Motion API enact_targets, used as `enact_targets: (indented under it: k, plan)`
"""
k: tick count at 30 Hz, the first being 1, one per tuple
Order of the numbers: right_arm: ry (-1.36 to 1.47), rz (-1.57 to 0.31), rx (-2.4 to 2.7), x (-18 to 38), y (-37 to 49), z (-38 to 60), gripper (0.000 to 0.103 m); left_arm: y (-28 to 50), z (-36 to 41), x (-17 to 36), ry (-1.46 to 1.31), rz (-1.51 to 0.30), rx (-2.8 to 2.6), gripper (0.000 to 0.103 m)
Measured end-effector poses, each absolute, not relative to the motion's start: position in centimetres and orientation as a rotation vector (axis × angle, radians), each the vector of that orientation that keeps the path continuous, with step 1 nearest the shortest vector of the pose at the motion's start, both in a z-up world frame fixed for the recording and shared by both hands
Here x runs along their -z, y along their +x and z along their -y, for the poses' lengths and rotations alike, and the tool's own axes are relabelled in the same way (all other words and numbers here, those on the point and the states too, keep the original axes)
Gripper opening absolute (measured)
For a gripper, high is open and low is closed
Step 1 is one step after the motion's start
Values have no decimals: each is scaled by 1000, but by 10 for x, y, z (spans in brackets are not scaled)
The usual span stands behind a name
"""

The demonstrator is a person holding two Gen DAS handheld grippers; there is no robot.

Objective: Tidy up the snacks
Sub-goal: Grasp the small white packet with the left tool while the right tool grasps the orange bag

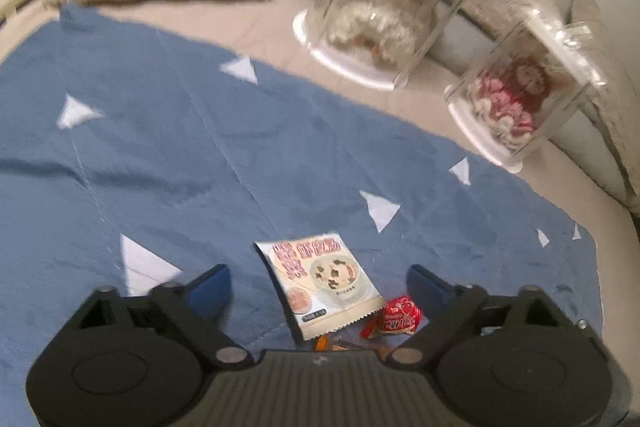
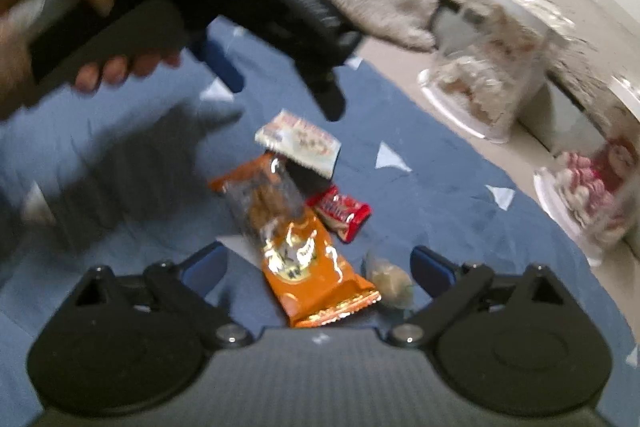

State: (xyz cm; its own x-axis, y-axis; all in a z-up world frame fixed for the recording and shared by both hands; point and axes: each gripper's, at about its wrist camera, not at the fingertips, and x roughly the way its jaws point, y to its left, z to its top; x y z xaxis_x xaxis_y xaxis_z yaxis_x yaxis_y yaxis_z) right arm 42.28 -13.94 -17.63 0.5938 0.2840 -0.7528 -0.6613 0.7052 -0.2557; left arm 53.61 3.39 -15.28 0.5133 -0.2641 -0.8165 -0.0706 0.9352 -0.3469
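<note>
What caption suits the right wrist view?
Open right hand-held gripper above orange snack packet on blue cloth; left hand-held gripper hovers beyond.

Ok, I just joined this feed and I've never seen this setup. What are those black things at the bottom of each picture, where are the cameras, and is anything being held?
There is no robot: a person holds a two-finger gripper in each hand, each with a camera looking along its fingers. The left wrist view shows the left gripper, open and empty, above a white soup packet and a red candy. The right wrist view shows the right gripper, also open and empty, over an orange snack bag, with a small pale wrapped snack beside it. The hand there holds the left gripper. Everything lies on a blue cloth with white triangles. Two clear display cases stand beyond it.
</note>
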Motion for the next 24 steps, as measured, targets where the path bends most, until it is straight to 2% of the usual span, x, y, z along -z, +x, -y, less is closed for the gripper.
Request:
enact_targets:
  k: [3, 6, 8, 9, 11, 12, 14, 17, 24]
  plan:
    - [-611, -742, -633, 187, 422, 137, 99, 542, -30, 169, -407, -1096, 101, 79]
    - [-660, -736, -648, 197, 424, 131, 93, 543, -31, 180, -436, -1067, 56, 66]
    - [-678, -734, -656, 201, 425, 128, 86, 543, -35, 182, -470, -1033, 23, 54]
    - [-675, -734, -659, 199, 422, 128, 83, 542, -37, 183, -486, -1019, 11, 50]
    - [-658, -740, -656, 199, 423, 127, 73, 541, -39, 181, -504, -999, 1, 29]
    - [-651, -743, -654, 199, 423, 127, 71, 540, -40, 179, -511, -991, 1, 28]
    - [-630, -756, -654, 197, 422, 126, 60, 536, -40, 172, -514, -968, 4, 18]
    - [-614, -784, -627, 194, 418, 124, 57, 531, -38, 160, -459, -933, 4, 14]
    - [-410, -882, -537, 177, 406, 134, 54, 501, -40, 133, -333, -886, -26, 13]
